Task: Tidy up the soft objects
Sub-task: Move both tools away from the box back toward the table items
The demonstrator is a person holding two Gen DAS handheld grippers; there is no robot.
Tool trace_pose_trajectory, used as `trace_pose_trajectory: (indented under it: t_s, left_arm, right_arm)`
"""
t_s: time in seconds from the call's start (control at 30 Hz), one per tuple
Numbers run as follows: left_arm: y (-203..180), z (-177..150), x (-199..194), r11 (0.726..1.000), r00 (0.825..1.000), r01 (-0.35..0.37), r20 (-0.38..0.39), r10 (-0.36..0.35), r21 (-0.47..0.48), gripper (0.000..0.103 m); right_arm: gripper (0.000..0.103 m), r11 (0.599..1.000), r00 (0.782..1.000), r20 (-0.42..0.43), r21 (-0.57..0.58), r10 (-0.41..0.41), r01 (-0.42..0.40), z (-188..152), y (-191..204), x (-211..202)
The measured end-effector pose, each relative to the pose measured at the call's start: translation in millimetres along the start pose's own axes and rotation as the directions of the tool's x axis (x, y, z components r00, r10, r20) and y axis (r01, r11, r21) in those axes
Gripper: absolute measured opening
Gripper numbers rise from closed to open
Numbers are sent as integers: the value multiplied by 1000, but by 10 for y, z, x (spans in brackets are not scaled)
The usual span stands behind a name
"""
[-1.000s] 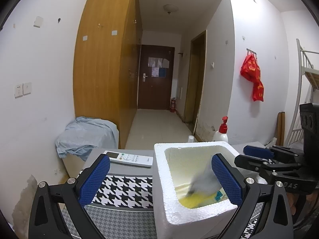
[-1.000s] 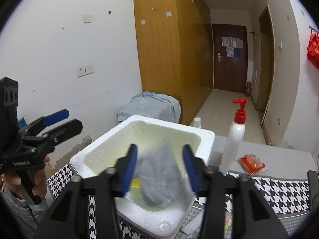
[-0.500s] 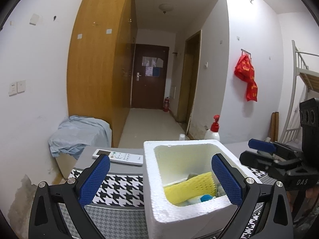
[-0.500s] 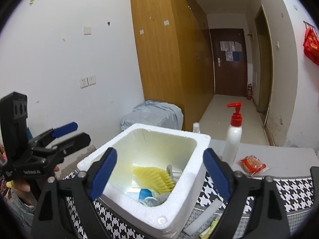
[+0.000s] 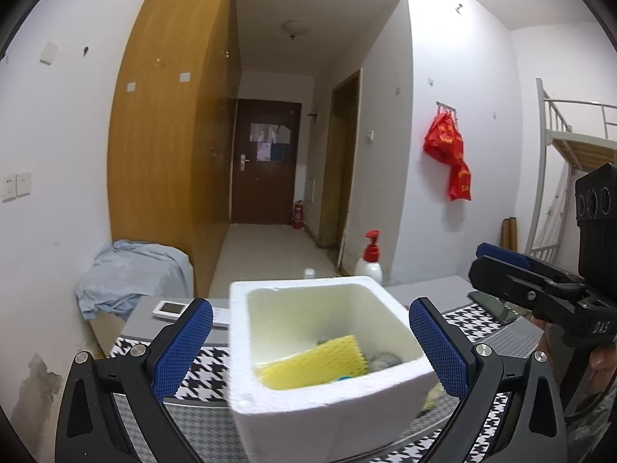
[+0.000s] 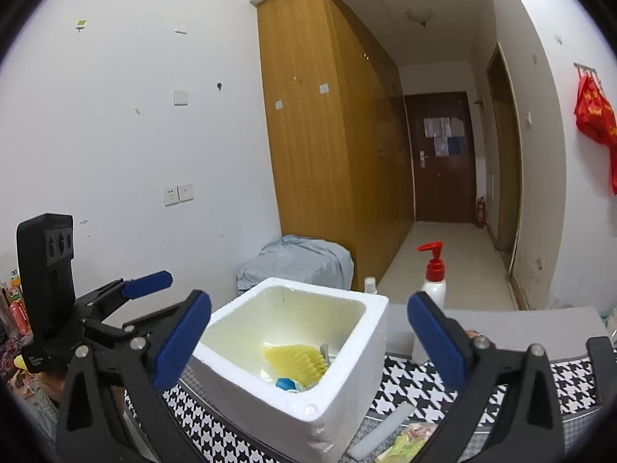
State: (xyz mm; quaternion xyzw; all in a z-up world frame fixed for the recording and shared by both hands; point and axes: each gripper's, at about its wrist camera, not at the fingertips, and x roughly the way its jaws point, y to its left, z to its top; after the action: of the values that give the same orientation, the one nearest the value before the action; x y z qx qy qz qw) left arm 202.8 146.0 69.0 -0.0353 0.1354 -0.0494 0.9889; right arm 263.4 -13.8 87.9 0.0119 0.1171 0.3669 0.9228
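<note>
A white foam box [image 5: 327, 405] stands on the houndstooth table cloth; it also shows in the right wrist view [image 6: 339, 397]. Inside lie a yellow ribbed sponge [image 5: 314, 362], a grey soft object [image 5: 381, 360] and something blue [image 6: 285, 382]. My left gripper [image 5: 310, 349] is open and empty, raised in front of the box. My right gripper [image 6: 308, 345] is open and empty, also held above the box. Each gripper shows in the other's view, the right gripper [image 5: 516, 266] at the right and the left gripper [image 6: 127, 293] at the left.
A white pump bottle with a red top [image 6: 434, 281] stands behind the box. A white remote [image 5: 173, 308] lies at the table's back left. A white strip [image 6: 381, 428] and a greenish packet [image 6: 405, 443] lie on the cloth right of the box.
My right gripper opened and let the grey soft object drop into the box, then drew back and up. My left gripper also rose and pulled back a little.
</note>
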Motion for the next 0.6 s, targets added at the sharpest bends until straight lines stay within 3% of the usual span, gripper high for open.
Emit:
trace_pose_trajectory:
  t_s: [0.37, 0.6]
  left_arm:
    - [-330, -134, -111, 1000, 999, 28, 29, -28, 13, 102]
    - [-445, -292, -50, 999, 999, 45, 9, -45, 20, 102]
  right_arm:
    - [103, 999, 998, 58, -36, -27, 29, -240, -49, -380]
    - [103, 996, 996, 39, -39, -78, 79, -484, -114, -464]
